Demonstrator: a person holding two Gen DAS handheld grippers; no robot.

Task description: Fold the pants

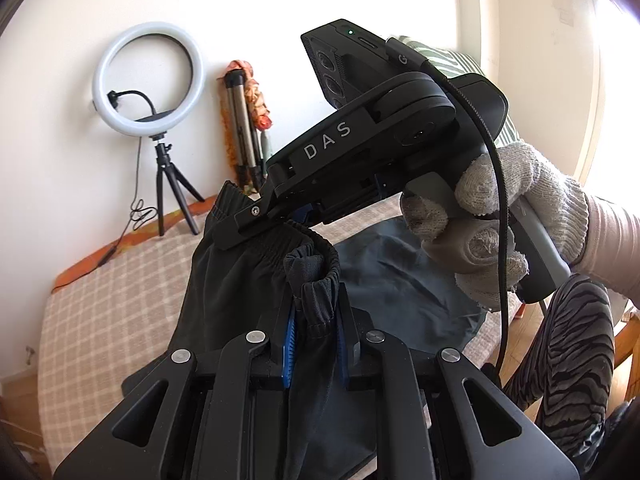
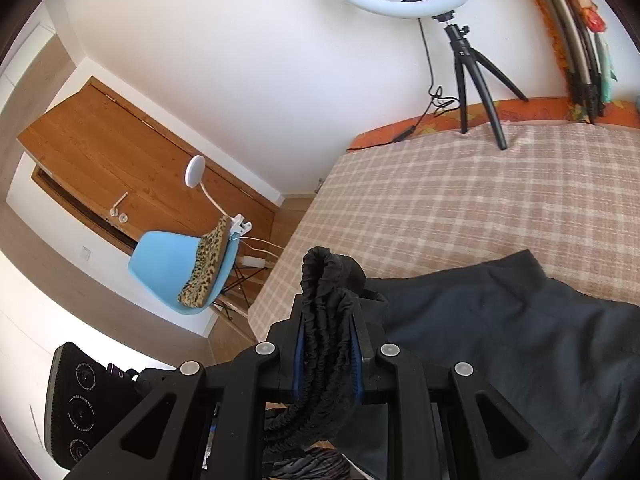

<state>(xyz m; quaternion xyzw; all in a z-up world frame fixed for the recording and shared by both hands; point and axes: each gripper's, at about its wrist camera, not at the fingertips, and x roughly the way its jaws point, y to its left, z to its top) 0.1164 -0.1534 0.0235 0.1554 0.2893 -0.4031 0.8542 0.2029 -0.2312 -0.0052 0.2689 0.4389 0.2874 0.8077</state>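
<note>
Dark navy pants [image 1: 224,280] hang lifted over the checked bed [image 1: 100,304]; their legs trail onto the cover [image 2: 520,328]. My left gripper [image 1: 314,312] is shut on a bunched part of the elastic waistband. My right gripper [image 2: 328,320] is shut on gathered waistband folds [image 2: 320,276]. In the left wrist view the right gripper [image 1: 256,224] shows from the side, clamped on the waistband just above and beyond the left one, held by a gloved hand [image 1: 500,216].
A ring light on a tripod [image 2: 476,60] stands at the bed's far edge with its cable. A folded tripod [image 1: 244,128] leans on the wall. A blue chair [image 2: 180,268] stands left of the bed, near a wooden door [image 2: 100,152].
</note>
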